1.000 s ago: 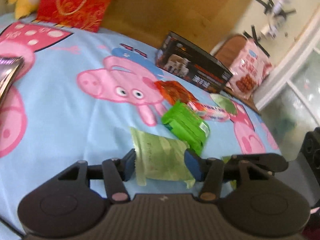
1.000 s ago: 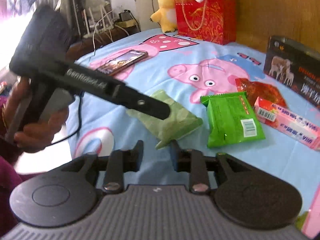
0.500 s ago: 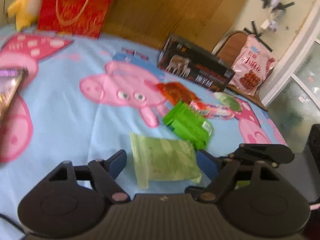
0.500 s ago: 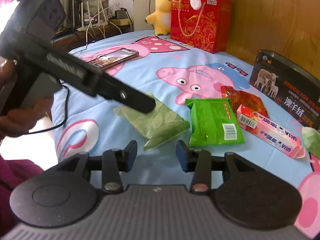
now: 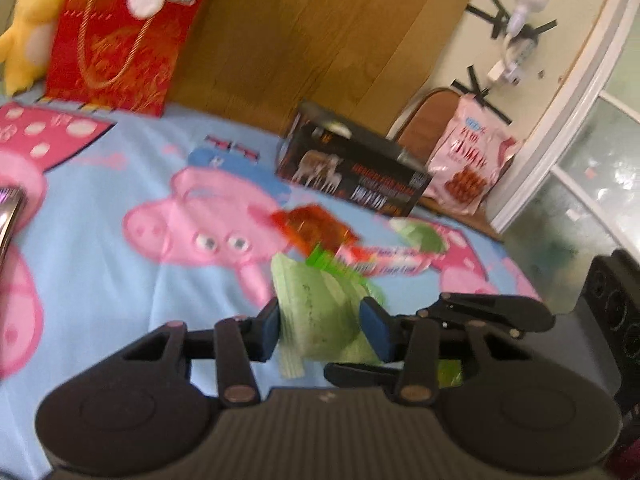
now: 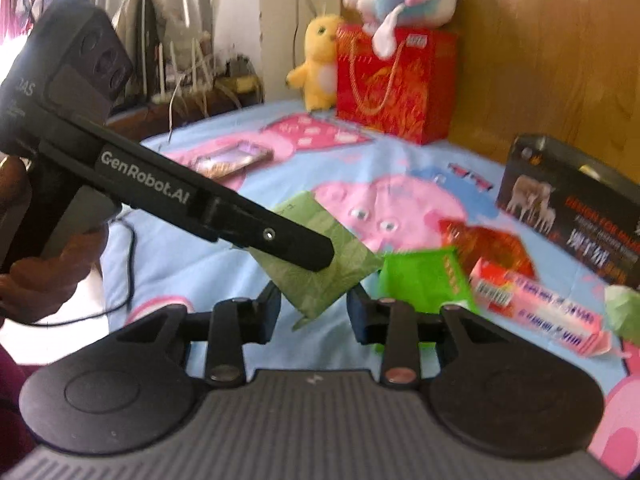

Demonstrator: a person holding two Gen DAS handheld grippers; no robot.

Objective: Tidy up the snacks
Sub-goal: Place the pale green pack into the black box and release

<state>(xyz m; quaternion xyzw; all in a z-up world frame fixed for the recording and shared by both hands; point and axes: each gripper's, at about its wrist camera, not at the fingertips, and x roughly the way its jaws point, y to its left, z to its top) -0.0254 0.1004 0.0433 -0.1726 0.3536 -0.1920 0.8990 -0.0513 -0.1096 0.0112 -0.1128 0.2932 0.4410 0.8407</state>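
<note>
My left gripper is shut on a pale green snack packet and holds it lifted and tilted above the blue cartoon sheet. In the right wrist view the same packet hangs from the left gripper's finger. My right gripper is open and empty, just below and in front of that packet. A bright green packet, a red-orange packet, a pink box and a small green wrapper lie on the sheet to the right.
A black carton stands at the back right by the wooden headboard. A red gift bag with plush toys sits at the back. A phone lies on the sheet to the left. A pink snack bag rests on a chair beyond the bed.
My left gripper opened wide around the pale green packet, then closed on it and lifted it off the sheet. My right gripper opened wider.
</note>
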